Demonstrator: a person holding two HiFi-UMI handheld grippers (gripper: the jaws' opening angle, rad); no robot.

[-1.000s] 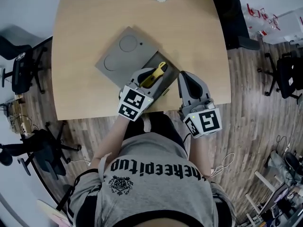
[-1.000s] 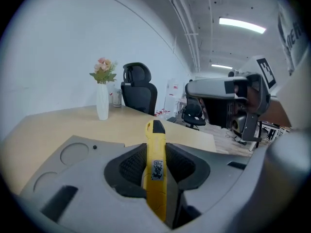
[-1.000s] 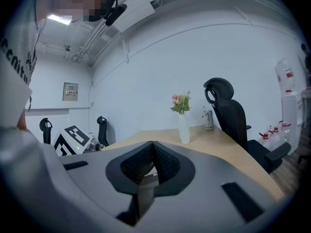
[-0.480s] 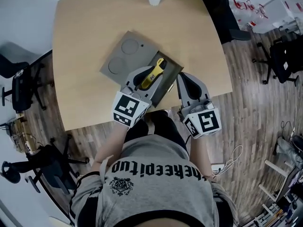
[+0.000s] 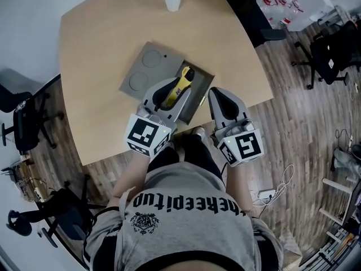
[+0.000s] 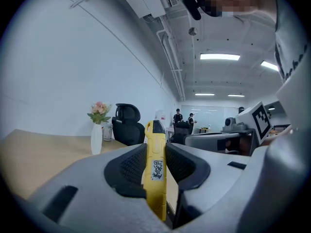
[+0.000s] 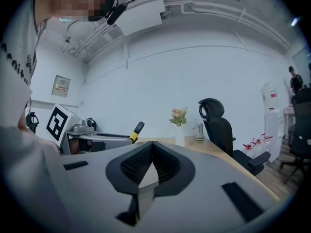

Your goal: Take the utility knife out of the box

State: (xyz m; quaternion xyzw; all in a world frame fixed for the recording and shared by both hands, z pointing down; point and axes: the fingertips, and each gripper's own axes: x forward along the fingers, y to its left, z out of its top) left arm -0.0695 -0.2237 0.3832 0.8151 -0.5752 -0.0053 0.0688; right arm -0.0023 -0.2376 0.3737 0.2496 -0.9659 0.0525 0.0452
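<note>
**Head view.** The left gripper (image 5: 172, 93) held the yellow utility knife (image 5: 181, 81) between its fingers, over the open compartment of the grey box (image 5: 148, 66) on the desk (image 5: 96, 49). The knife's long axis ran along the gripper's own line, its black nose pointing away from the person. The right gripper (image 5: 219, 96) stood just beside the box's right edge, carrying nothing.

**Left gripper view.** The fingers (image 6: 129, 166) were partly open and pressed on the flanks of the knife (image 6: 155, 164). Its body reached forward past the fingertips. No part of the box showed here, so this view could not tell whether the knife was clear of the box walls.

**Right gripper view.** The fingers (image 7: 138, 164) met with nothing between them. The knife's black nose (image 7: 137, 128) showed off to the left, well apart from them.

The move looked to belong to the left hand. Carrying the knife sideways to bare desk would likely finish the task.
</note>
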